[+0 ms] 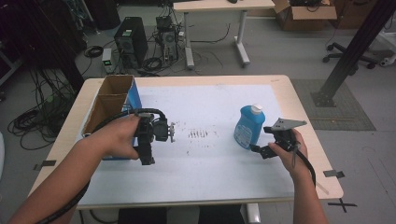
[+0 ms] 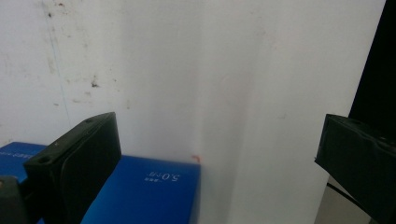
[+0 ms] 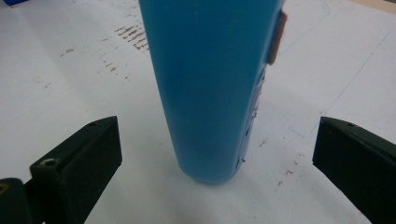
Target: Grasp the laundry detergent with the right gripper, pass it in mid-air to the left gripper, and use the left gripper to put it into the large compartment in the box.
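Blue plastic bottle with white screw cap (image 1: 249, 127) stands upright on the white paper sheet (image 1: 210, 158) covering the light wooden table (image 1: 303, 116), right of centre. Long axis vertical, cap up, base flat on the sheet. Flat body, broad labelled face turned roughly toward the person, slightly to the left. In the right gripper view the bottle (image 3: 210, 88) is seen edge-on, a narrow blue column between the two black jaws, label edge visible on its right side.

Right gripper (image 1: 259, 148) is held low by the person's right hand (image 1: 287, 151), just beside the bottle's lower right, grey three-cornered plate on top. Jaws spread wide, one either side of the bottle's base, neither touching it; nothing gripped.

Left gripper (image 1: 147, 156) is in the person's left hand (image 1: 116, 137), at the left of the sheet, just beside the open brown cardboard box with blue printed sides (image 1: 113, 100), pointing down toward the near edge. Jaws released, wide apart, empty; the left gripper view shows them over white sheet with the box's blue side (image 2: 144, 191) at lower left. Well apart from the bottle.

Dark scuff marks (image 1: 198, 134) sit on the sheet between the grippers.
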